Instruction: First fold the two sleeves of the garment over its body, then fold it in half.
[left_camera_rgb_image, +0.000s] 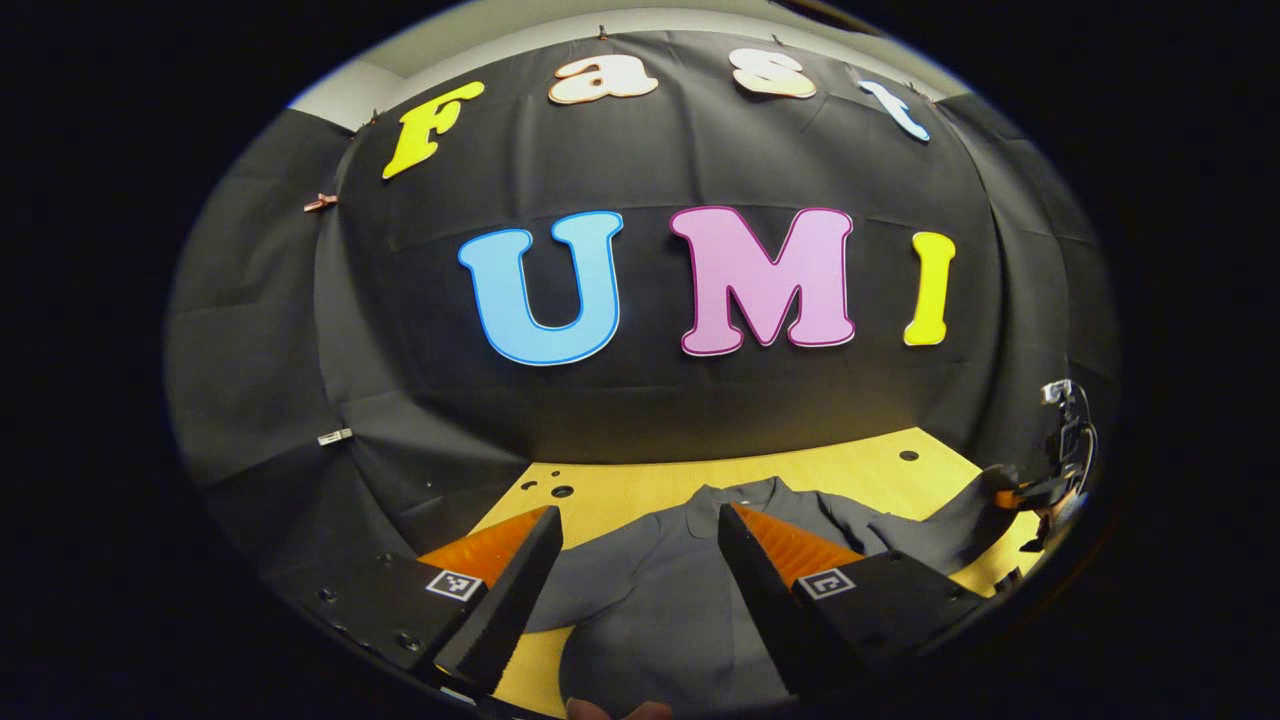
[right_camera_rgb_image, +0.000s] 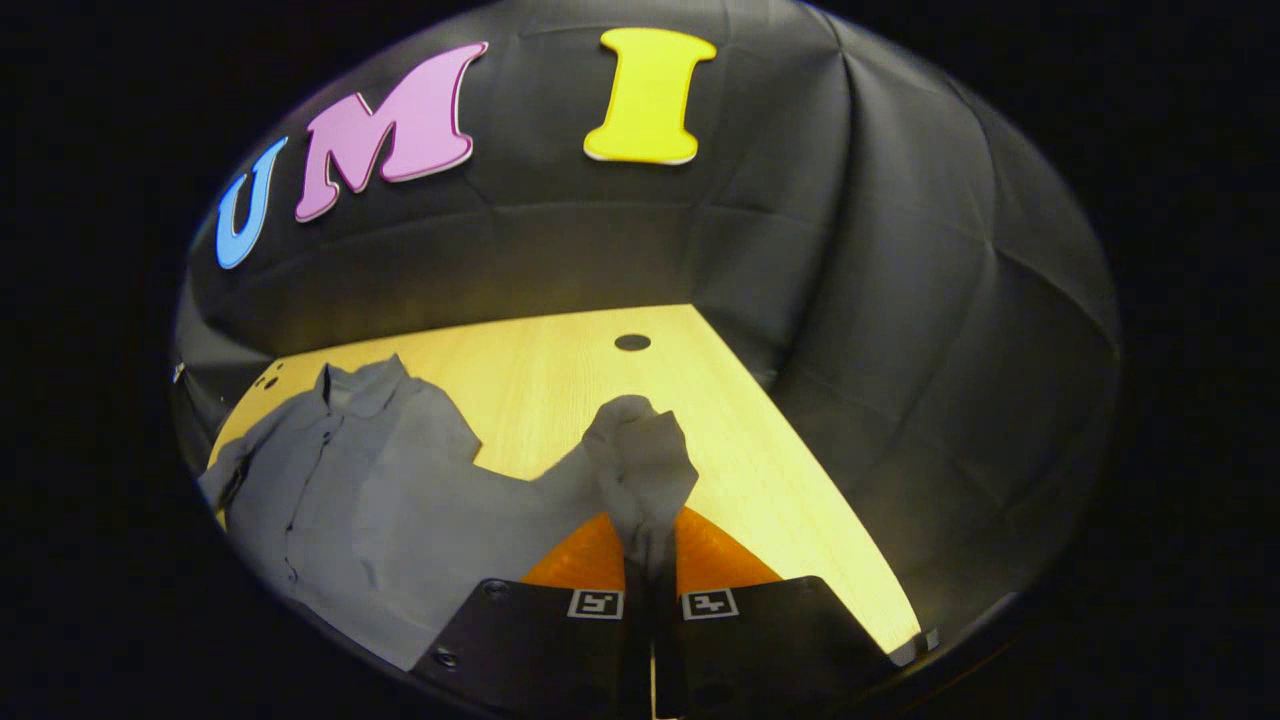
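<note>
The grey shirt (right_camera_rgb_image: 380, 480) lies face-up on the counter (right_camera_rgb_image: 560, 370). The right gripper (right_camera_rgb_image: 650, 545) has its fingers pinching the cuff of one sleeve (right_camera_rgb_image: 640, 450), lifted, likely to fold inward. The left gripper (left_camera_rgb_image: 640, 570) hangs above the body, fingers spread. The hem is cut off.

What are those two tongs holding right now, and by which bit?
The right tongs are shut on the grey button-up shirt, pinching the bunched end of one sleeve. The left tongs are open above the shirt's body, holding nothing.
</note>
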